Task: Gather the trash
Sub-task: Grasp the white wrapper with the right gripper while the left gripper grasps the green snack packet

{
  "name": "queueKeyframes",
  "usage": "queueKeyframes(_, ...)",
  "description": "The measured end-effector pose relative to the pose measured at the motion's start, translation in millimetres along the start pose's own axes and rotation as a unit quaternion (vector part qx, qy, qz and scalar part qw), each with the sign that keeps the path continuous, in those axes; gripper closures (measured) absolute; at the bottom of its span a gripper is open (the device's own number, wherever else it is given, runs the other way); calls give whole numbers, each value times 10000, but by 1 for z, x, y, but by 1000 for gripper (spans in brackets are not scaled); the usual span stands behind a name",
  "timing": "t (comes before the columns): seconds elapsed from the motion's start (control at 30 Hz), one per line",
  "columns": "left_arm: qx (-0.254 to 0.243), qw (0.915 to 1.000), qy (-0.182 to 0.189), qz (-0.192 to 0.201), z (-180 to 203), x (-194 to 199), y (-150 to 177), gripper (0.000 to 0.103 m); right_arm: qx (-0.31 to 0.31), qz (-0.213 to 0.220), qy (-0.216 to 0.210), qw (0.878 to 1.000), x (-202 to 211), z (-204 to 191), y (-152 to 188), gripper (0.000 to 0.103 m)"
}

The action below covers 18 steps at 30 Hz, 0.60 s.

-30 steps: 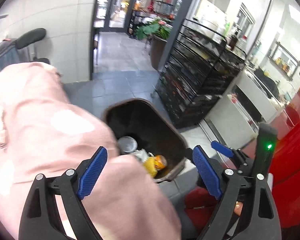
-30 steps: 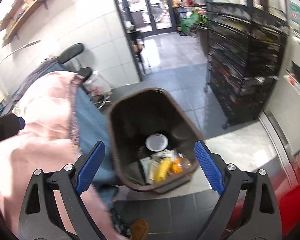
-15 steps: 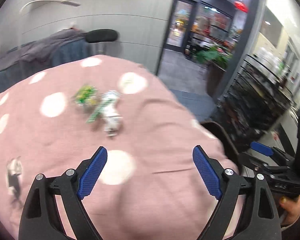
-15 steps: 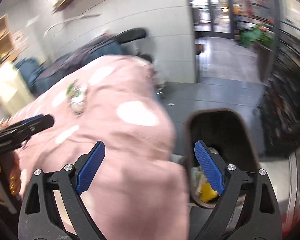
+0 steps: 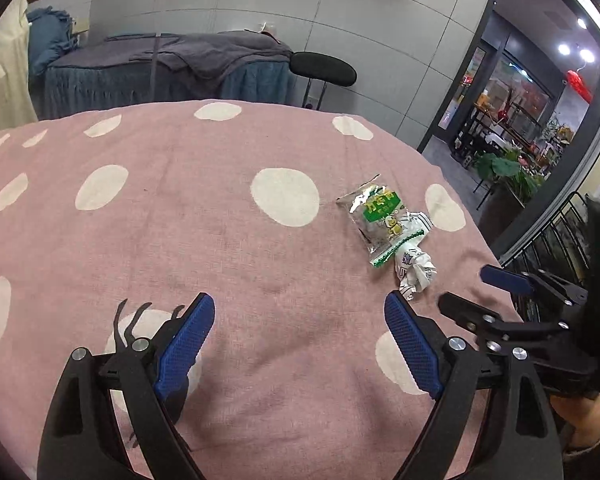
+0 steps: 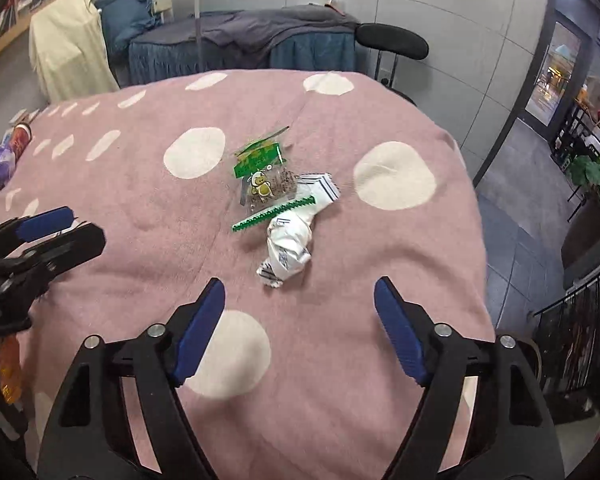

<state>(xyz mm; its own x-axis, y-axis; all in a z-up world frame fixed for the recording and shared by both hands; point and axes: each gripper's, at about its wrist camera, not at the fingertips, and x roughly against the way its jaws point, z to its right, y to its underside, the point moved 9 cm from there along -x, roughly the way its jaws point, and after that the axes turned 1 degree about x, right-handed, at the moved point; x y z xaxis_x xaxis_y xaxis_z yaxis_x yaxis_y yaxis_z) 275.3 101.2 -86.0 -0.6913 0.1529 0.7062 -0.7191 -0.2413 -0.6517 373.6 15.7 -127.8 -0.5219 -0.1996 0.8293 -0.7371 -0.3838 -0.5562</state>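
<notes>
Both tongs hover spread and empty over the pink polka-dot cloth (image 6: 340, 360) on the tabletop; the right tongs (image 6: 300, 312), whose jaws have just been closing with nothing between them, point at the trash. A green snack wrapper (image 6: 264, 176) lies touching a crumpled white wrapper (image 6: 290, 244) just ahead of them, while the left tongs (image 5: 300, 336) sit off to the trash's left.

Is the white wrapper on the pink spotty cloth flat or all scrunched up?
Scrunched up. The white wrapper is twisted and crumpled into a lump, beside the green snack packet on the pink cloth.
</notes>
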Motion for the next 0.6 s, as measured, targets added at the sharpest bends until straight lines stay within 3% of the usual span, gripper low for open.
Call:
queueKeyframes(0.07,23,10000,55,-29,1,-2,2,18,34,-216,98,9997,-21,-1,-5,41)
queueKeyframes(0.23,-116,9998,98,-159,2,-15,3,18,-20,-421,110,9990,-41,3,-15,74)
queueKeyframes(0.5,-141,9981,266,-546,16,-50,-12,19,-366,75,71,9993,17,24,2,74)
queueKeyframes(0.6,-40,9959,490,-764,30,-68,-20,19,-557,294,2,9980,41,31,15,74)
